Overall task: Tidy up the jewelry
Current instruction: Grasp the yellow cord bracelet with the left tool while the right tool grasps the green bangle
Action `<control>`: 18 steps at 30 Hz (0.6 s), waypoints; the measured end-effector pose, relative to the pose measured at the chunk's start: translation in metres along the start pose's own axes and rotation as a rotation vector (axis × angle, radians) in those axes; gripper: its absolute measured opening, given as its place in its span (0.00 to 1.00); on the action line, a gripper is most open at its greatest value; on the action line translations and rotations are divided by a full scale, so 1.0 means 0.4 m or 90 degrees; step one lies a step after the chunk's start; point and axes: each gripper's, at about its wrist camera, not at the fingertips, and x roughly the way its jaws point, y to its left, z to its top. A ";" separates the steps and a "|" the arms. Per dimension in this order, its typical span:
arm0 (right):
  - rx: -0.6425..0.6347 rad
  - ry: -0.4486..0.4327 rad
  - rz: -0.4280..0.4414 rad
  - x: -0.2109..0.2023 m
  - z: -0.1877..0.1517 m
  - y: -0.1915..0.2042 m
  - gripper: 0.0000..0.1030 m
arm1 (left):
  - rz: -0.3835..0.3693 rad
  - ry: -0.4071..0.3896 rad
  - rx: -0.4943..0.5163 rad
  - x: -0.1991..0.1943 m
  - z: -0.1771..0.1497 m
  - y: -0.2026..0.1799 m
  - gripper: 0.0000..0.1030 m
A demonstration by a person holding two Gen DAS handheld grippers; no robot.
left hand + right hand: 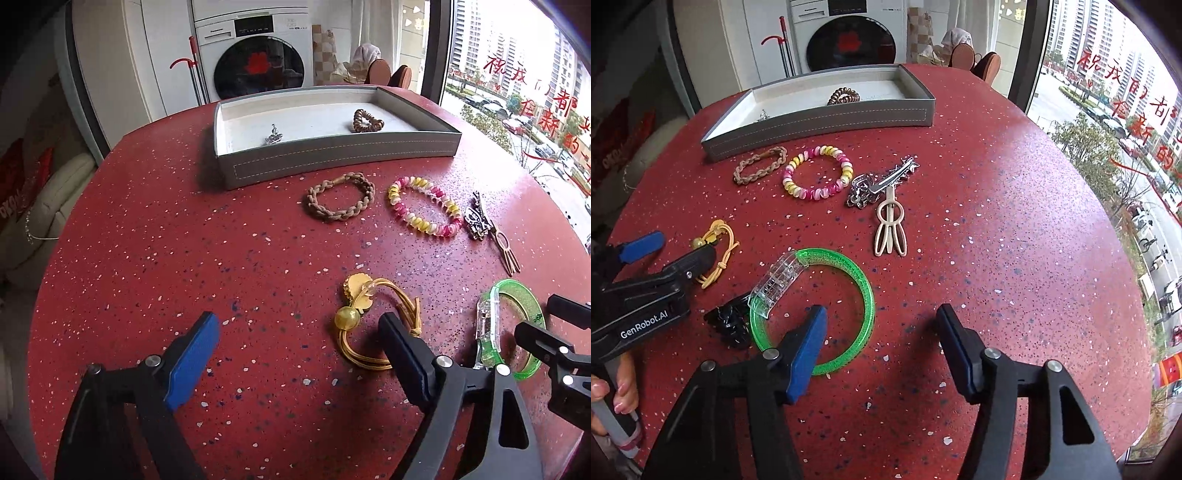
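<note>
A grey tray (332, 157) (820, 118) stands at the far side of the red table and holds a brown spiral hair tie (366, 121) (844, 96) and a small silver piece (274, 136). Loose on the table lie a brown braided bracelet (340, 201) (759, 164), a pink-yellow spiral bracelet (424, 212) (817, 172), silver and beige hair clips (886, 199) (491, 229), a gold cord bracelet (369, 321) (716, 254) and a green bangle (827, 302) (517, 325). My left gripper (299, 328) is open, its right finger over the gold bracelet. My right gripper (882, 321) is open, its left finger over the green bangle.
A black hair claw (729, 325) lies left of the green bangle. The table edge curves round on the right by a window (1126, 110). A washing machine (255, 48) stands behind the table.
</note>
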 end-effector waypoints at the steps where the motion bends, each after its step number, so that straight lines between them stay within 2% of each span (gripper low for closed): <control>1: -0.002 -0.001 0.001 -0.001 0.000 0.002 0.58 | -0.008 -0.002 0.008 -0.002 0.000 -0.005 0.90; 3: -0.007 -0.001 0.003 -0.002 0.000 0.007 0.52 | -0.012 -0.007 0.023 -0.008 0.000 -0.017 0.83; 4: -0.010 -0.002 0.005 -0.004 -0.001 0.011 0.50 | -0.015 -0.010 0.032 -0.011 -0.001 -0.024 0.78; 6: -0.017 -0.003 0.008 -0.004 0.000 0.020 0.40 | -0.026 -0.016 0.045 -0.015 -0.001 -0.035 0.66; 8: -0.022 -0.002 0.011 -0.004 0.003 0.028 0.33 | -0.040 -0.020 0.057 -0.019 -0.001 -0.045 0.46; 9: -0.024 -0.003 0.012 -0.004 0.003 0.031 0.28 | -0.045 -0.020 0.063 -0.020 -0.002 -0.049 0.42; 10: -0.025 -0.003 0.012 -0.004 0.003 0.033 0.26 | -0.050 -0.020 0.068 -0.021 -0.001 -0.053 0.31; 14: -0.025 -0.007 0.012 -0.008 0.002 0.033 0.08 | -0.060 -0.023 0.071 -0.024 -0.003 -0.053 0.30; 18: -0.010 -0.017 0.019 -0.011 0.006 0.016 0.07 | -0.095 -0.026 0.040 -0.042 0.001 -0.025 0.30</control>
